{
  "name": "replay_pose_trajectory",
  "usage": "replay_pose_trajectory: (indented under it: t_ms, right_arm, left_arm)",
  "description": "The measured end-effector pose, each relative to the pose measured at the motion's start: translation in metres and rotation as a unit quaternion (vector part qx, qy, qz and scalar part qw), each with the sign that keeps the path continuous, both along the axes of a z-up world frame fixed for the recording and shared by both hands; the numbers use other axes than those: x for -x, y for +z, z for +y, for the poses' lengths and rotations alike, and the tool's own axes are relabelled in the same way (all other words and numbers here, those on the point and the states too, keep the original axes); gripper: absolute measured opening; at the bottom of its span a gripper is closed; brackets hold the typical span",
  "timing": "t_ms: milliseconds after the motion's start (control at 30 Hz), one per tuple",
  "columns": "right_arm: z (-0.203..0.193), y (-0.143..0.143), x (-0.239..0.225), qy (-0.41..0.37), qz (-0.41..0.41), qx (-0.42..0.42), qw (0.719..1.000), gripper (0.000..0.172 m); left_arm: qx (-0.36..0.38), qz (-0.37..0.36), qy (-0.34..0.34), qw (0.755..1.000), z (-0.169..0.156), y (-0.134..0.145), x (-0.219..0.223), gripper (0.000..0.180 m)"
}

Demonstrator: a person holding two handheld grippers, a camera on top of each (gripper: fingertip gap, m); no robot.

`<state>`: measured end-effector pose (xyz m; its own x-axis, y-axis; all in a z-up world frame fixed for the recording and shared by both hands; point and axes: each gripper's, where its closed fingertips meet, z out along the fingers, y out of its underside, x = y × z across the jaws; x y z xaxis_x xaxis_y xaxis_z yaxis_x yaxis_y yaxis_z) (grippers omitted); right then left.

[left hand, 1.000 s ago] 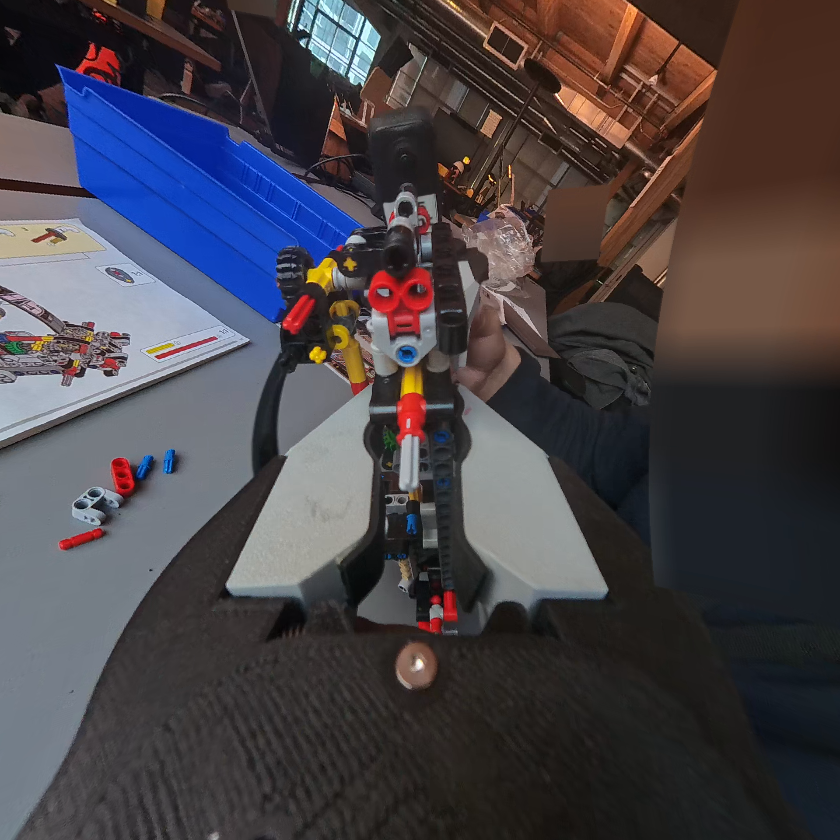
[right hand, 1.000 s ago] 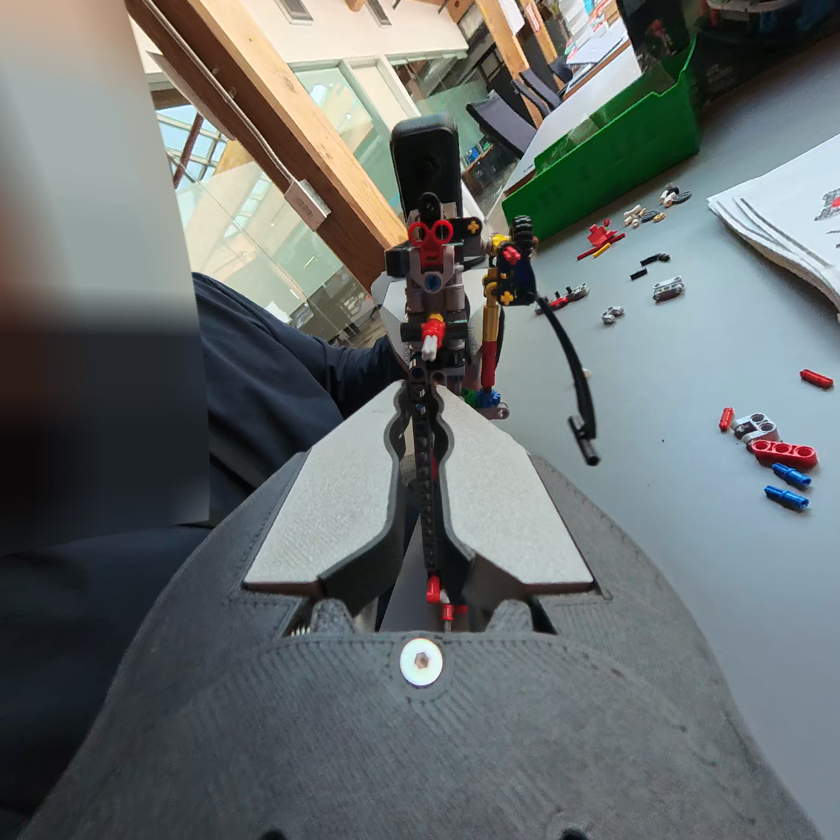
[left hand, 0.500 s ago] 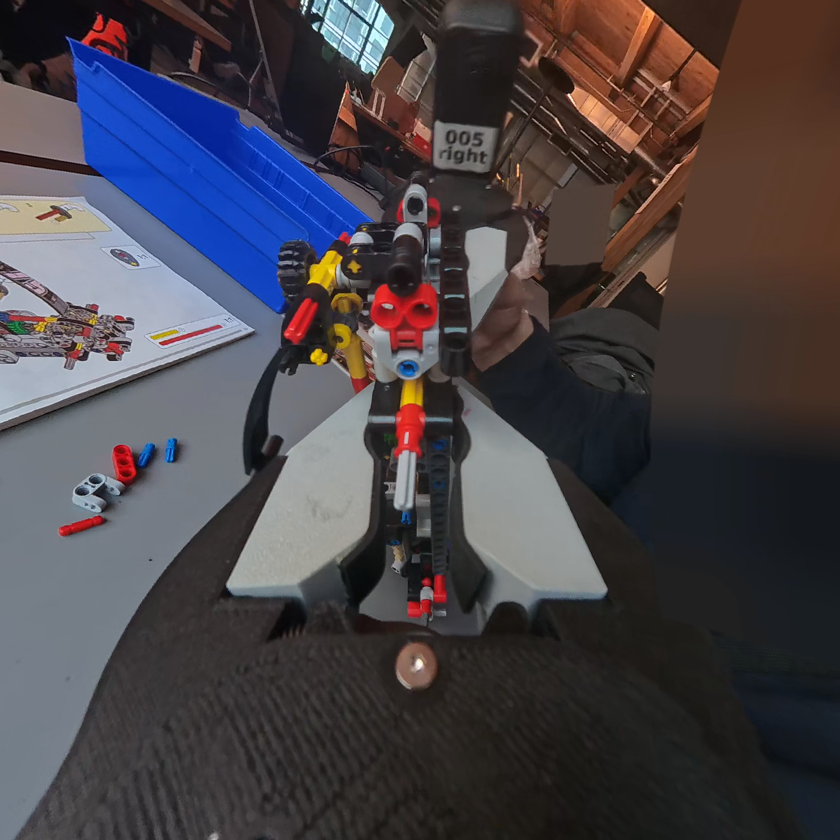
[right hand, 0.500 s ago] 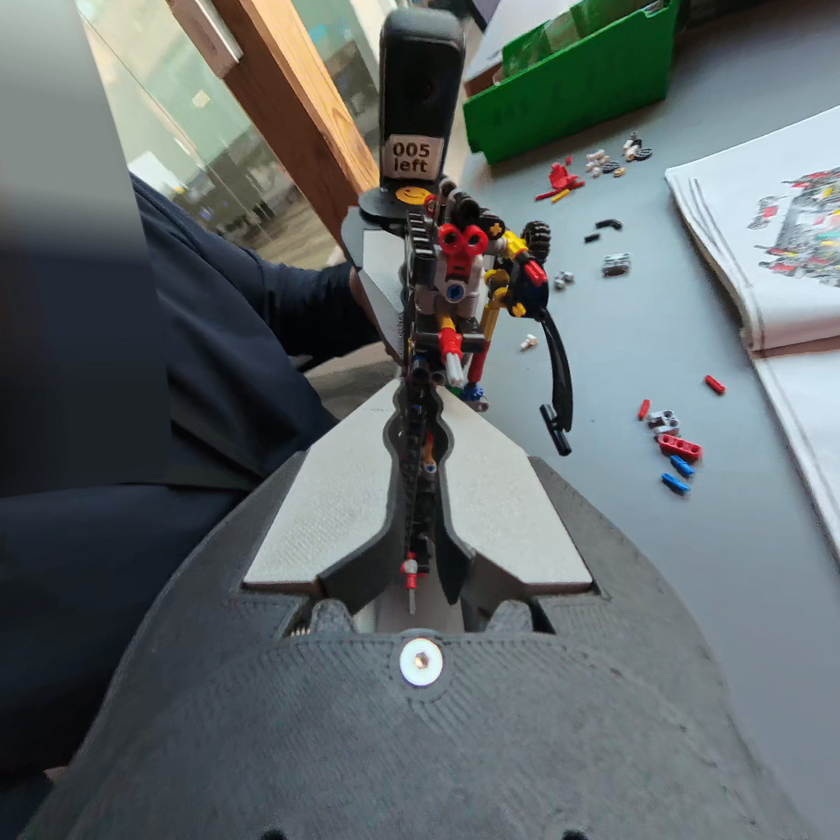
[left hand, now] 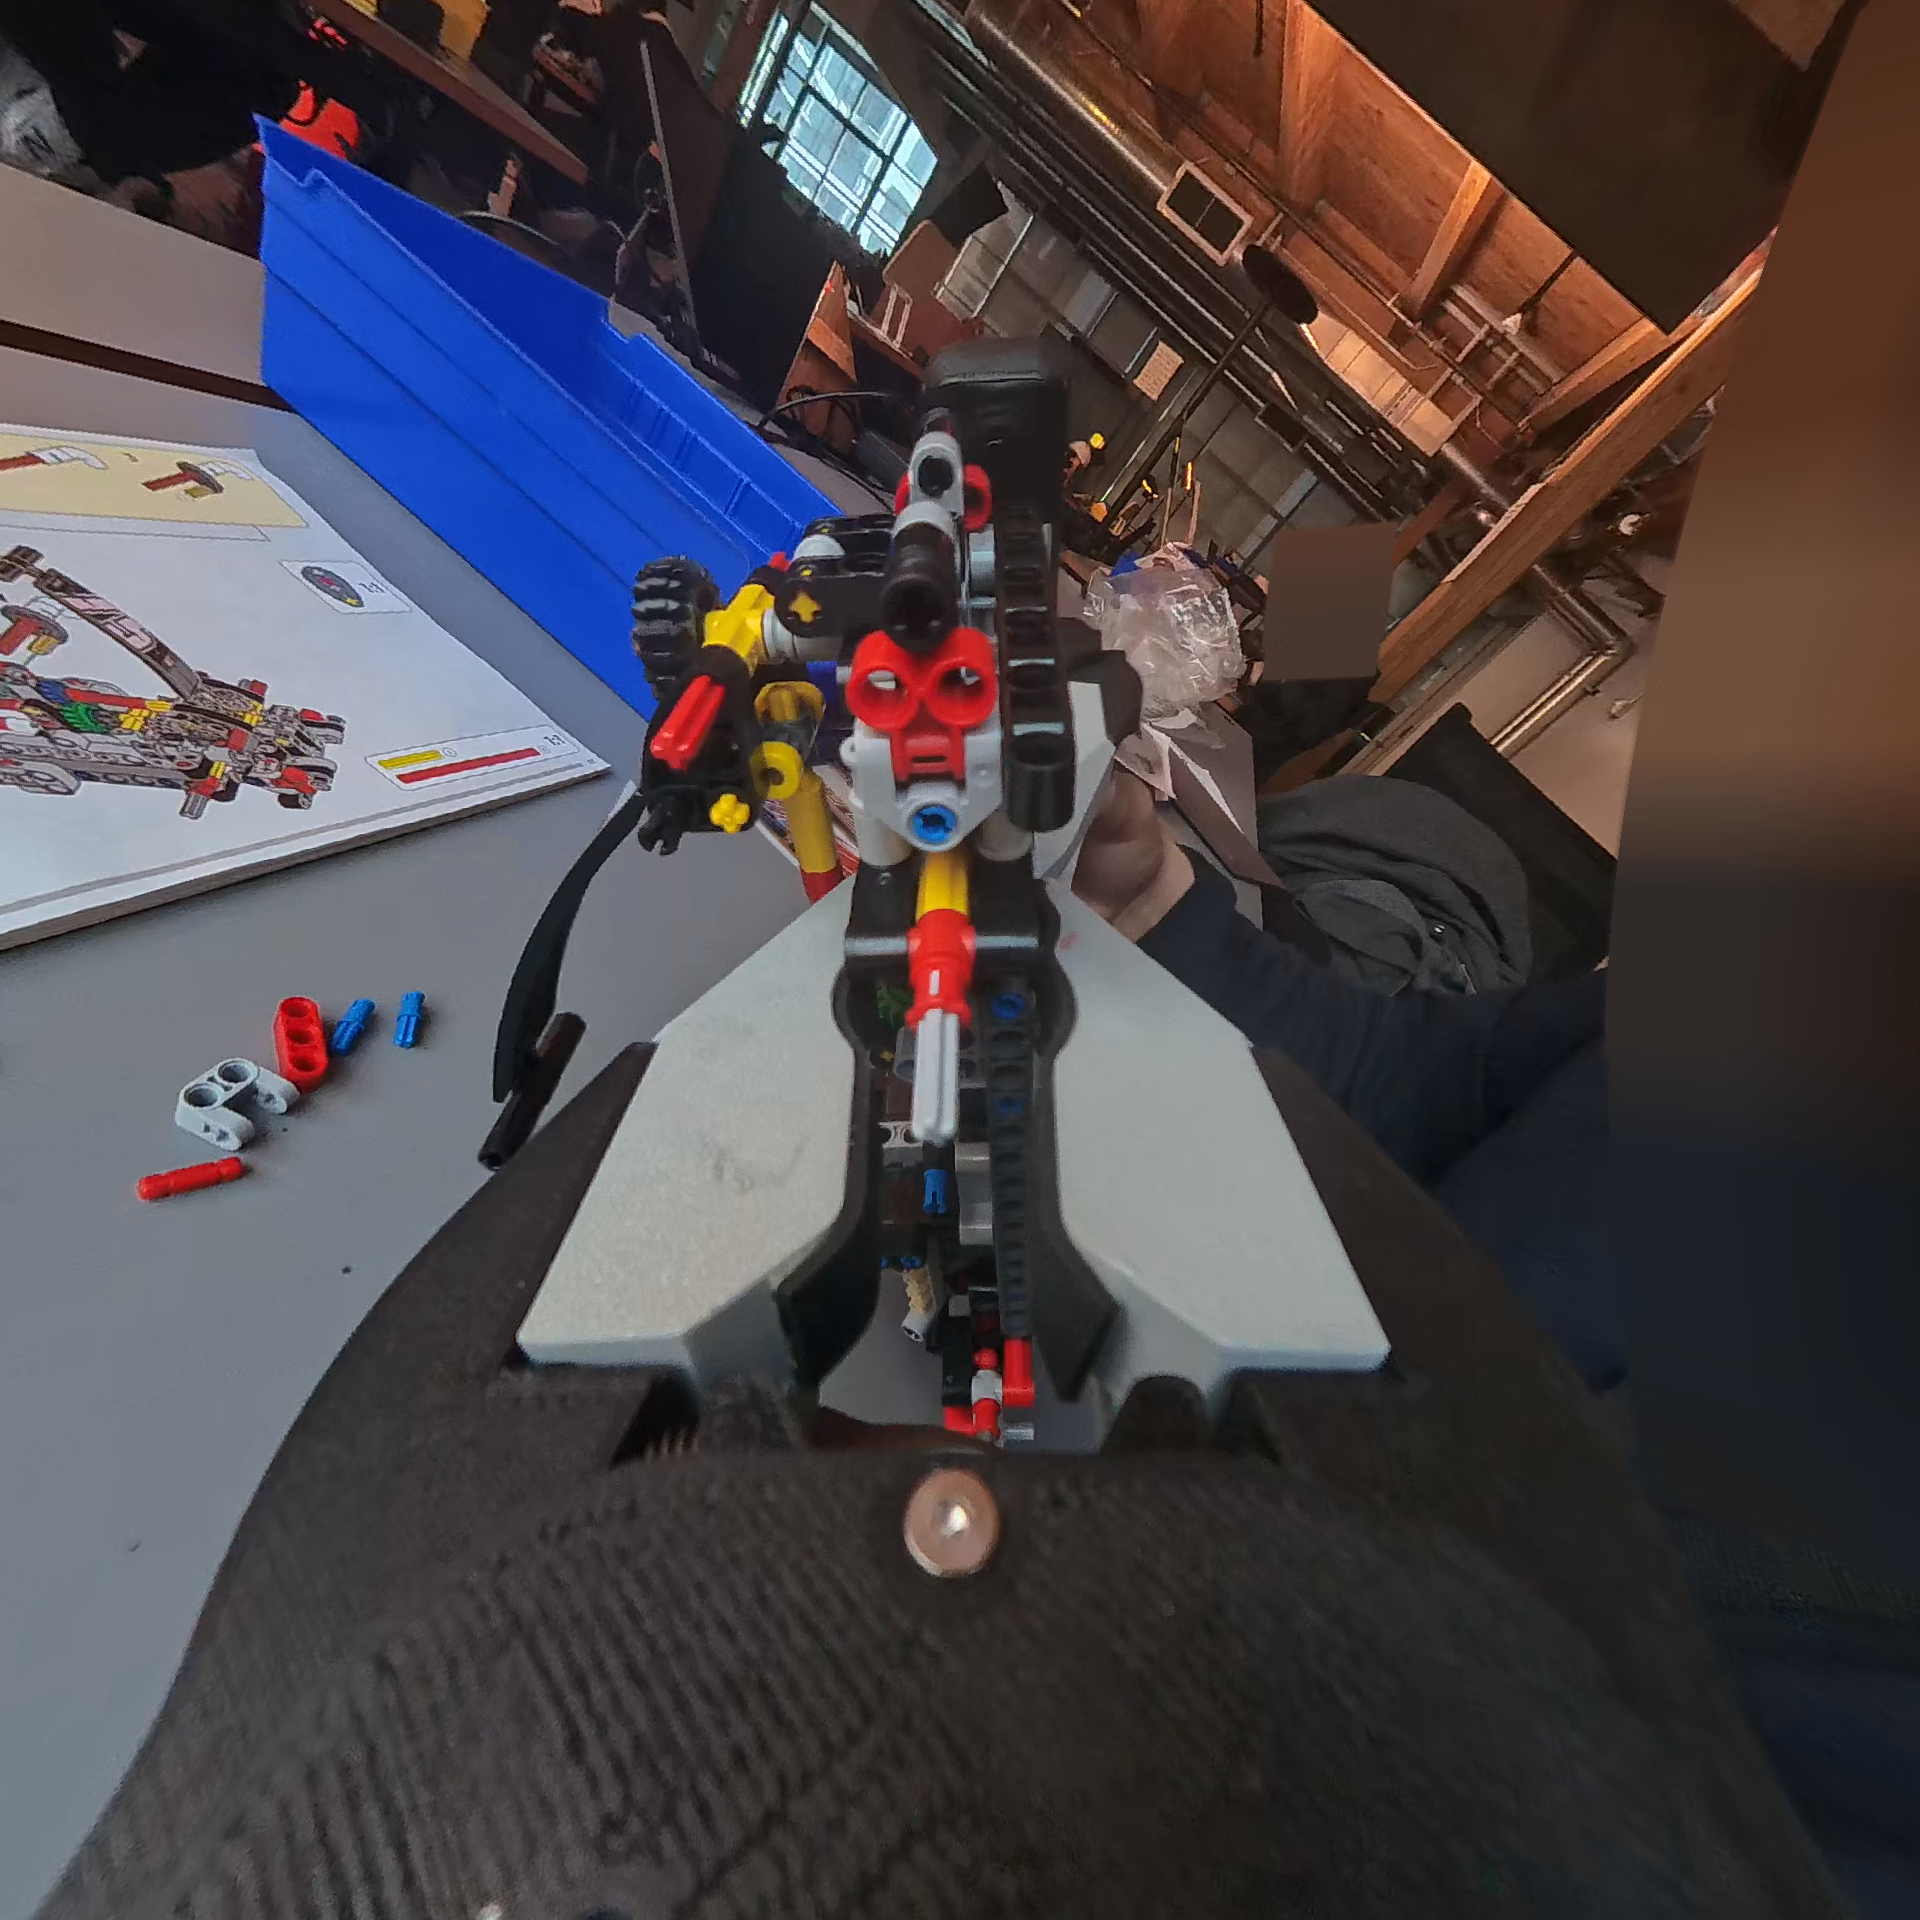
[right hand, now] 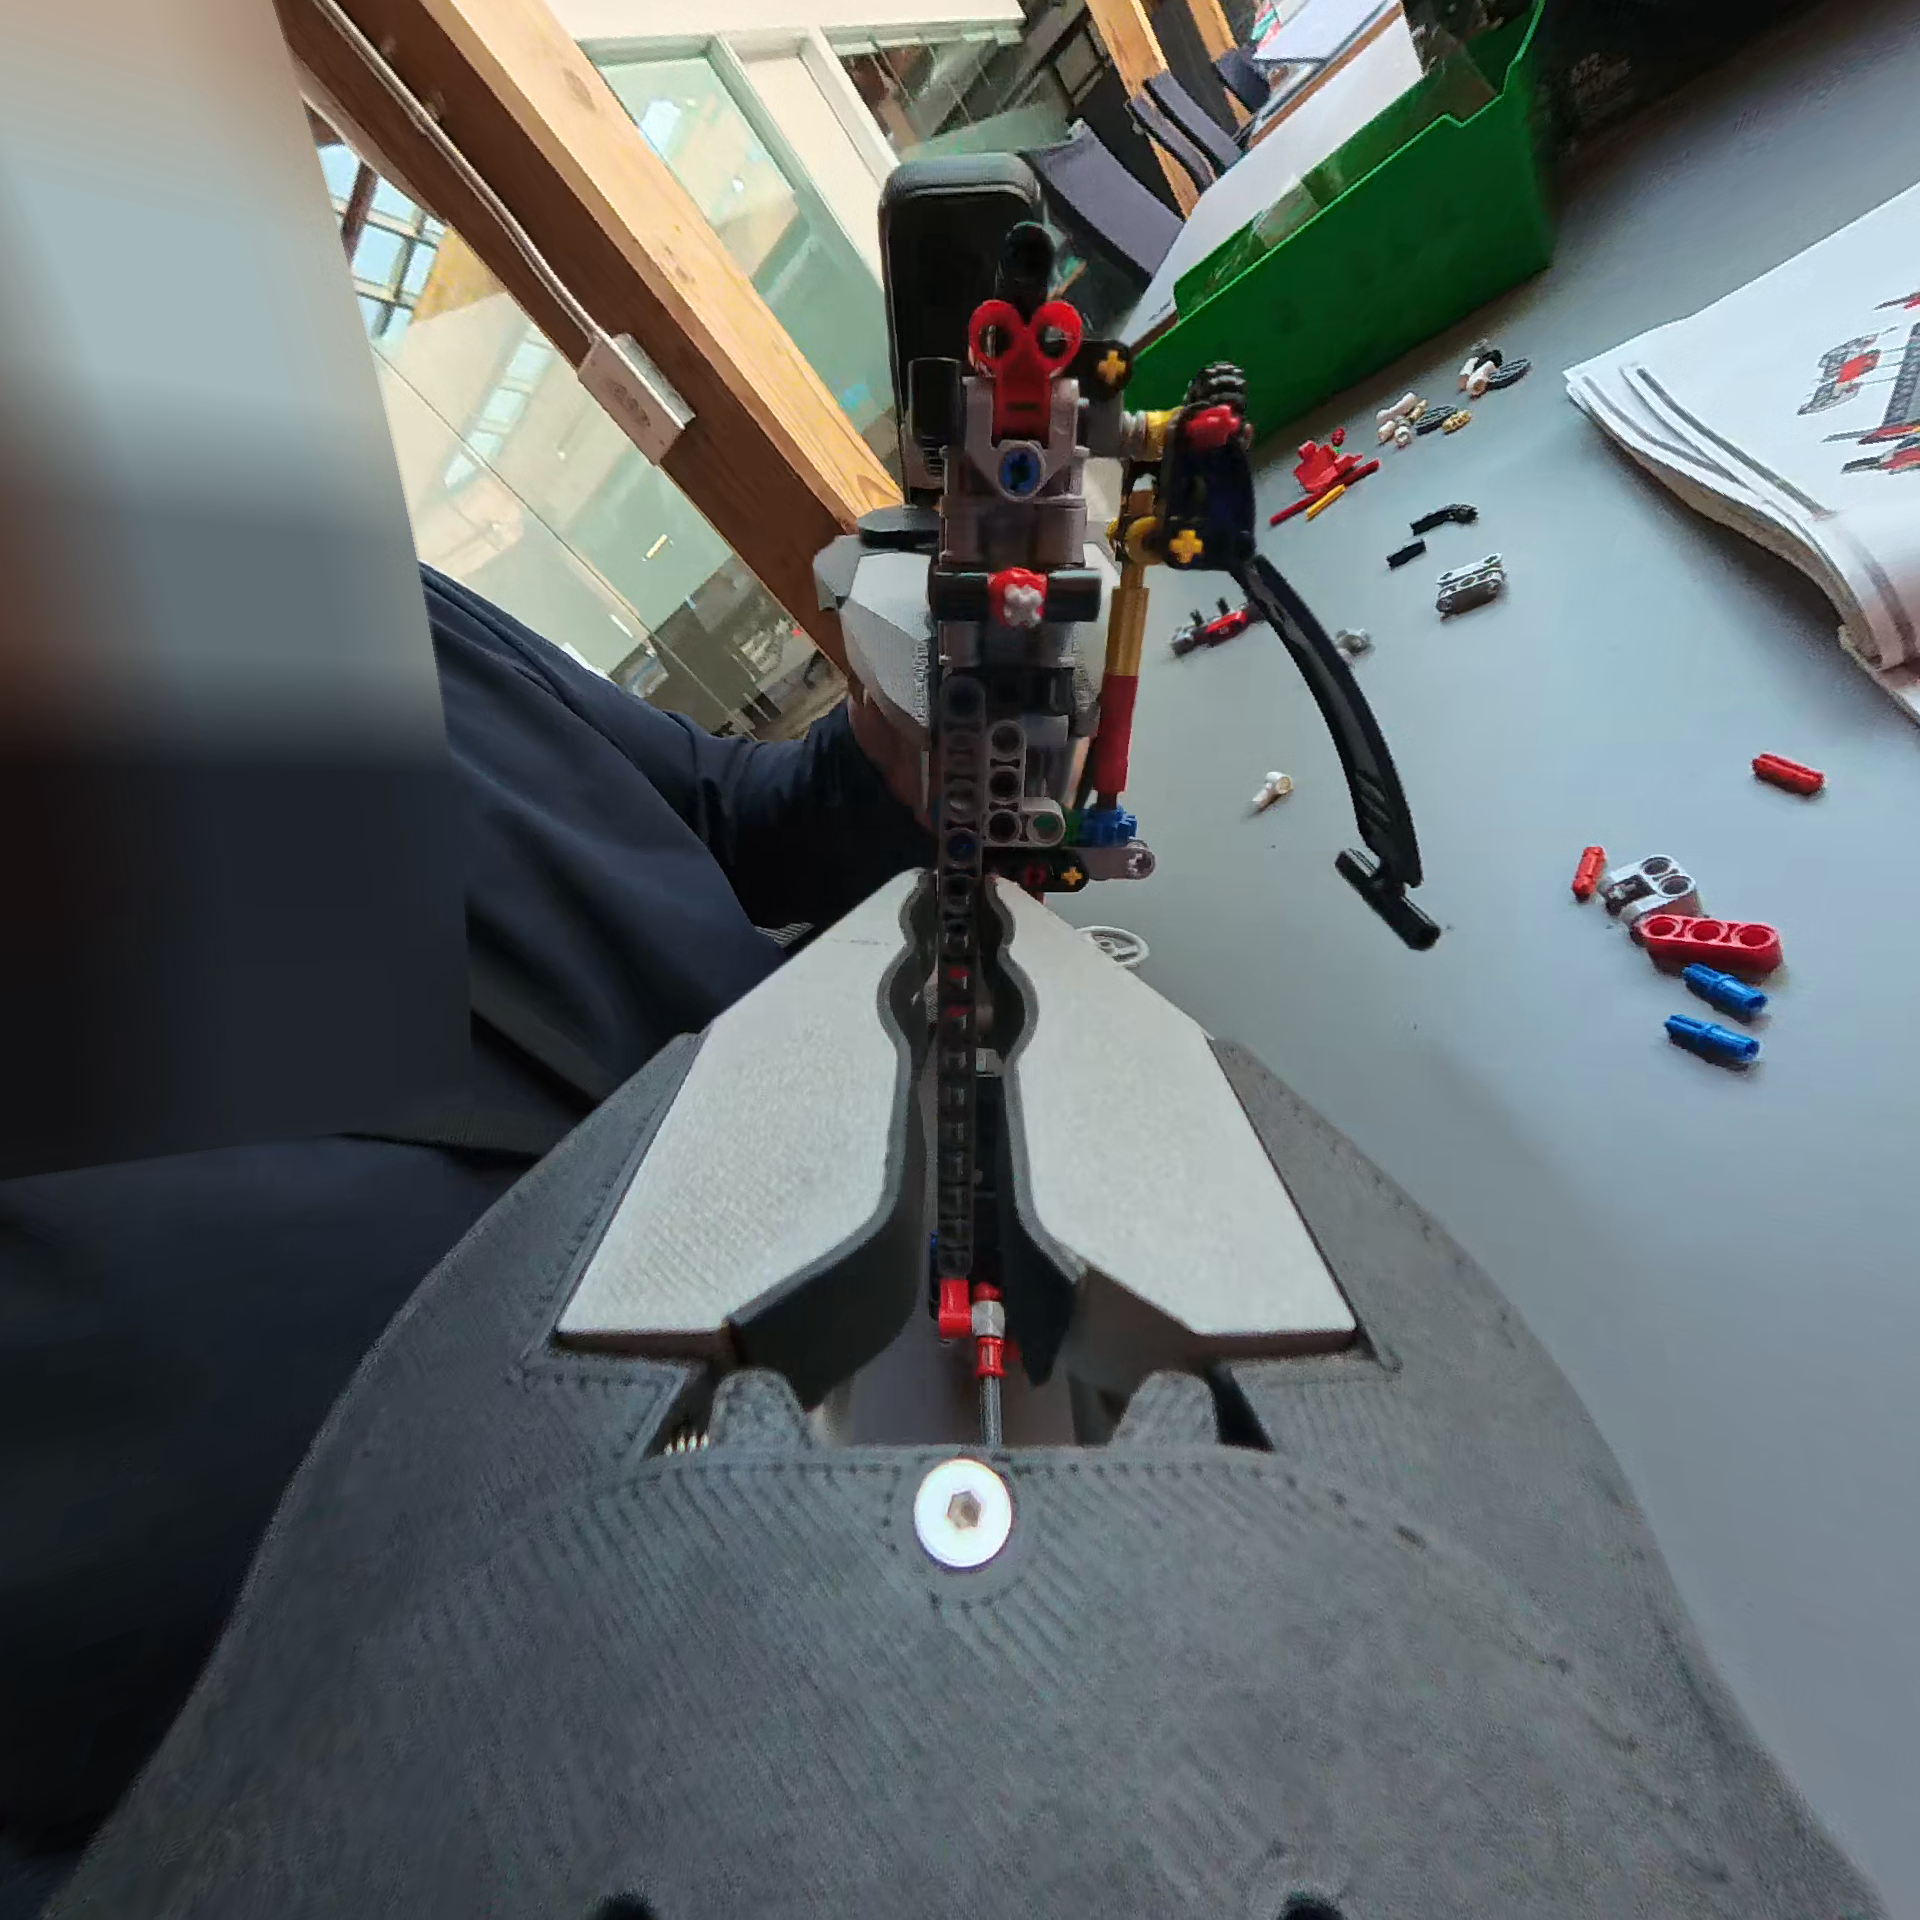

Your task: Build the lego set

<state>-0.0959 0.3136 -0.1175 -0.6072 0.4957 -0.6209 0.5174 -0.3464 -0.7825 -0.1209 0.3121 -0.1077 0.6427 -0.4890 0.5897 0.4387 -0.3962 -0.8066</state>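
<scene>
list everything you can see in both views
model: 1, black, red, yellow and grey, held above the table in both grippers
bin: 1, blue, far table edge
bin: 1, green, far table edge
booklet: 1, white, open on the table
loose parts: several, red, blue and grey, on the table
table: 1, grey
left gripper: 1, grey fingers clamped on the model
right gripper: 1, grey fingers clamped on the model's black beam
</scene>
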Motion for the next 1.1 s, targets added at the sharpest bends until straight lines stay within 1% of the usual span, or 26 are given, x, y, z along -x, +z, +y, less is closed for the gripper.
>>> replay_pose_trajectory:
  t_ms: [133, 267, 400, 633, 767, 900, 967, 1033, 1100]
  right_arm:
    - [0.005, 0.004, 0.001, -0.007, 0.007, 0.022, 1.000, 0.004]
    - [0.003, 0.005, 0.001, -0.007, 0.014, 0.026, 1.000, 0.004]
    - [0.004, 0.003, 0.006, -0.045, 0.022, 0.041, 0.998, 0.004]
    - [0.004, 0.000, 0.012, -0.108, 0.046, 0.032, 0.993, 0.004]
    - [-0.002, -0.006, 0.013, -0.115, 0.040, 0.051, 0.991, 0.004]
    - [0.005, -0.007, 0.014, -0.115, 0.046, 0.079, 0.989, 0.004]
    - [0.006, -0.008, 0.015, -0.115, 0.047, 0.081, 0.989, 0.004]
    - [0.005, -0.011, 0.016, -0.112, 0.042, 0.082, 0.989, 0.005]
    - [0.003, -0.016, 0.016, -0.108, 0.033, 0.082, 0.990, 0.005]
  left_arm:
    - [-0.002, 0.000, 0.005, 1.000, 0.000, 0.000, 0.000, 0.025]
    - [-0.006, -0.005, 0.007, 1.000, -0.001, 0.000, 0.001, 0.025]
    - [-0.007, -0.018, 0.026, 0.999, 0.000, -0.002, 0.005, 0.025]
    - [-0.012, -0.040, 0.048, 0.998, 0.001, -0.003, 0.011, 0.025]
    - [-0.012, -0.041, 0.055, 0.998, 0.003, -0.002, 0.015, 0.024]
    - [0.009, -0.036, 0.035, 0.999, 0.007, -0.007, 0.015, 0.025]
    - [0.018, -0.014, 0.022, 0.999, 0.005, -0.009, 0.015, 0.026]
    - [0.034, 0.007, 0.006, 0.999, 0.000, -0.014, 0.014, 0.030]
    - [0.060, 0.010, -0.014, 0.998, -0.008, -0.023, 0.011, 0.036]
